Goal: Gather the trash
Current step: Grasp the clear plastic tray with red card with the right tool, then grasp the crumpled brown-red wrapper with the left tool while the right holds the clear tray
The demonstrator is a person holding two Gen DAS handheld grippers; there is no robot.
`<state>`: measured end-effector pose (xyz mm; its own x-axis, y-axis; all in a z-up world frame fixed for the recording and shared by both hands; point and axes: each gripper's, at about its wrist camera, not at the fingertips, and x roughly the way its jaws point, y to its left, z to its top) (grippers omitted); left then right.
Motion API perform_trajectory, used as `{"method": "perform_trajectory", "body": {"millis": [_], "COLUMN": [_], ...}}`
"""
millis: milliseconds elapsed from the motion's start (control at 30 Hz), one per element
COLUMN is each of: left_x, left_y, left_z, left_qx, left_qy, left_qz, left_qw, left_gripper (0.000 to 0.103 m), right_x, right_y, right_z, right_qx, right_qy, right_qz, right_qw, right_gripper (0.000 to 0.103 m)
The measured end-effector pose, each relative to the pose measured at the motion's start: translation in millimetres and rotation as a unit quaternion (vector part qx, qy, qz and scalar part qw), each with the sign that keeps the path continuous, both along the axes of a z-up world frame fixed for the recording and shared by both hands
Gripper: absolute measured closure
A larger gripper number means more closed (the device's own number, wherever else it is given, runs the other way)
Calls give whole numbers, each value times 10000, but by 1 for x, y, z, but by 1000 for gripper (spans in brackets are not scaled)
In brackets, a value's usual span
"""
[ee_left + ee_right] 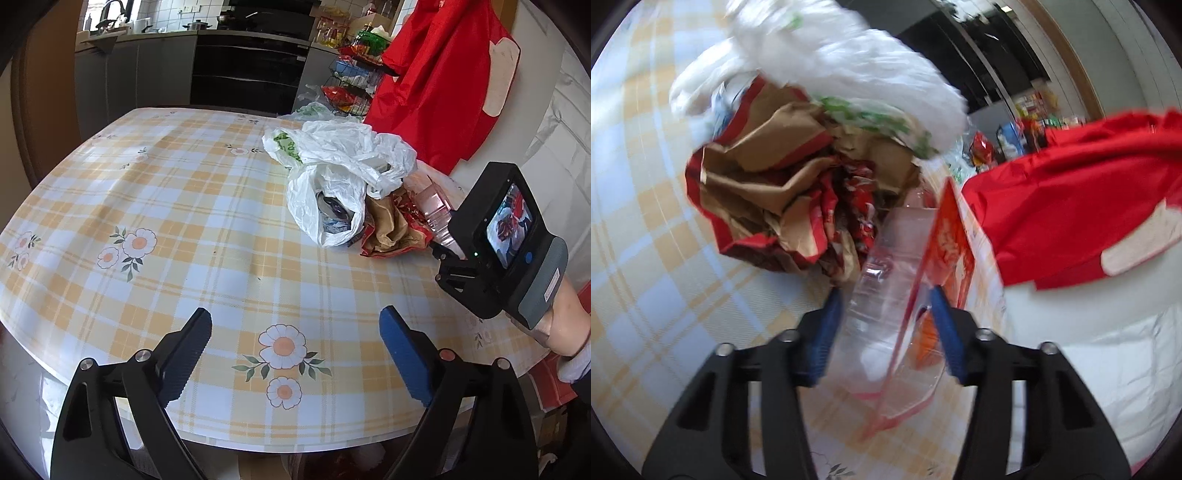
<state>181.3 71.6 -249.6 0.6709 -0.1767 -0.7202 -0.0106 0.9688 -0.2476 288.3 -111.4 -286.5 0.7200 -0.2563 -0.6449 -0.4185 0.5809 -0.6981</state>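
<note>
Left gripper [295, 325]: jaws wide apart, nothing between them, above the near rim of the checked floral tablecloth [166, 206]. Right gripper [886, 306]: blue pads against both sides of a clear plastic bottle [882, 295]; contact pressure cannot be confirmed. Trash pile lies at the table's far right: white plastic bag [332, 166], crumpled red-brown wrapper [391, 229]. Left table area is unobstructed. Kitchen cabinets [136, 74] stand behind; red garment [443, 74] hangs right.

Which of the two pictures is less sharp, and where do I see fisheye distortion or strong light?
The right wrist view is less sharp: the white plastic bag and crumpled paper wrapper are smeared. The left wrist view is crisp; its fisheye lens curves the table edge, and dark corners frame both pictures. Daylight looks soft, without hard shadows; the brightest, slightly washed-out area is the white surface at lower right of the right wrist view.
</note>
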Motion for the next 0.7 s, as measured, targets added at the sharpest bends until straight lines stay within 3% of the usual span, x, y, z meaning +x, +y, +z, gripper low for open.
{"method": "perform_trajectory", "body": {"millis": [133, 200, 400, 600, 700], "left_x": [1, 2, 11, 34, 47], "left_y": [-7, -11, -37, -82, -113], "left_z": [4, 6, 12, 10, 5], "left_qx": [22, 46, 104, 506, 1311], "left_qy": [-33, -45, -170, -288, -455], "left_qz": [-102, -180, -591, -1136, -1445], "left_qw": [9999, 9998, 9981, 9918, 9797], "left_gripper": [16, 19, 32, 39, 48], "right_x": [-4, -9, -36, -75, -88], "right_y": [-24, -43, -100, -115, -126], "right_z": [34, 53, 95, 102, 100], "right_qx": [1137, 1733, 3274, 3781, 3992], "right_qy": [117, 79, -10, -206, -267], "right_qz": [-363, -573, -1101, -1265, -1332], "right_qw": [9928, 9832, 9385, 9168, 9068], "right_gripper": [62, 64, 64, 65, 65]}}
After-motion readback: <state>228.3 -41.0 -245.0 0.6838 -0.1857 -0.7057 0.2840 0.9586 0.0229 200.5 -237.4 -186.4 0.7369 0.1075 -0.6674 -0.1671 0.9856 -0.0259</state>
